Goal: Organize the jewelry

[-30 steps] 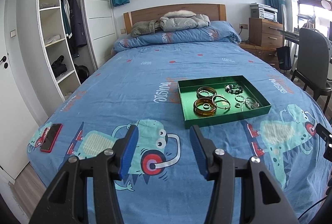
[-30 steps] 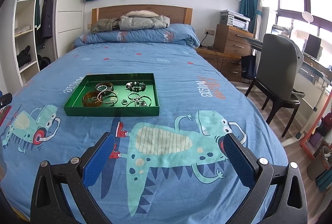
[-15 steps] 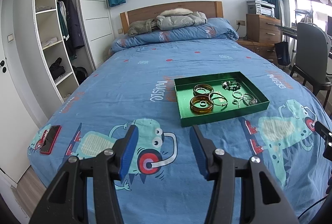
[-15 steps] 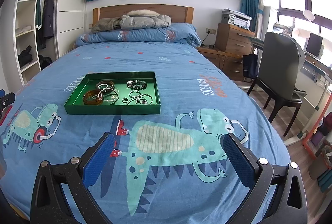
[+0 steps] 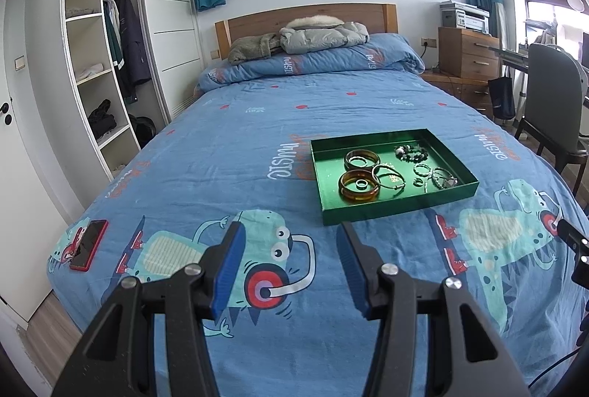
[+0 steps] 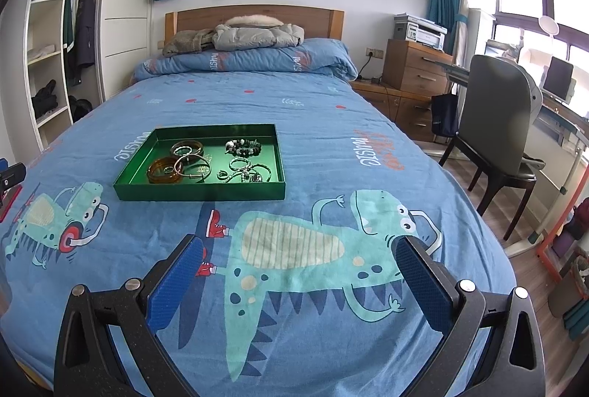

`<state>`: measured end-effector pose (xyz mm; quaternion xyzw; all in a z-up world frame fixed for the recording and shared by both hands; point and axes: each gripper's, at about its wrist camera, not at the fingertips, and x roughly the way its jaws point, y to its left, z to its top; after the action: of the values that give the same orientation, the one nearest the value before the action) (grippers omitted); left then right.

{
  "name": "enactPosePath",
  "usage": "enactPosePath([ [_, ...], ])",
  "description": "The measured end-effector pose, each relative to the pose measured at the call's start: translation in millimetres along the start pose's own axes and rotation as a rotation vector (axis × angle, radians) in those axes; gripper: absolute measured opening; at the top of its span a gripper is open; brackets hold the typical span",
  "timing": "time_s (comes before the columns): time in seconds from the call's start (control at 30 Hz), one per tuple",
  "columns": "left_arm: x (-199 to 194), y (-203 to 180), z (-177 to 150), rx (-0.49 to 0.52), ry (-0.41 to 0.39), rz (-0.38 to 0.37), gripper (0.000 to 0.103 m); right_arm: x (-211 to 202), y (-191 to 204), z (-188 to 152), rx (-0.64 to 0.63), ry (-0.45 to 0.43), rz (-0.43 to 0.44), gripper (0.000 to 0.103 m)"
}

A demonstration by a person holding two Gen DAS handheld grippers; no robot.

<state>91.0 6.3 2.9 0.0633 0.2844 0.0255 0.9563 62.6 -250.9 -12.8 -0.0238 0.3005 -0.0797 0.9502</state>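
A green tray (image 5: pixel 397 209) lies on the blue bedspread and shows in the right wrist view too (image 6: pixel 198 192). In it are two amber bangles (image 5: pixel 359 190), thin metal bangles (image 5: pixel 388 176), a dark bead bracelet (image 5: pixel 410 153) and several small rings and chains (image 5: pixel 438 178). My left gripper (image 5: pixel 291 238) is open and empty, above the bed, short of the tray's near left corner. My right gripper (image 6: pixel 300 249) is wide open and empty, above the bed, nearer than the tray and to its right.
A red phone (image 5: pixel 88 244) lies at the bed's near left corner. Jackets and a folded duvet (image 5: pixel 316 39) sit at the headboard. A wardrobe (image 5: pixel 106 65) stands left. A chair (image 6: pixel 497 139), drawers with a printer (image 6: pixel 416 65) and a desk stand right.
Both views have shifted slightly; the tray sits a little higher and nearer the middle in the frames. Both grippers stay open and empty.
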Motion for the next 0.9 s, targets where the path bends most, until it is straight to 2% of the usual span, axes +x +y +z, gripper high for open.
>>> enactPosePath([
  [0.9,8.5,5.6,-6.8,-0.016,0.022,0.017,0.049,4.3,5.3,-3.7,-0.008,0.015,0.002,0.103],
])
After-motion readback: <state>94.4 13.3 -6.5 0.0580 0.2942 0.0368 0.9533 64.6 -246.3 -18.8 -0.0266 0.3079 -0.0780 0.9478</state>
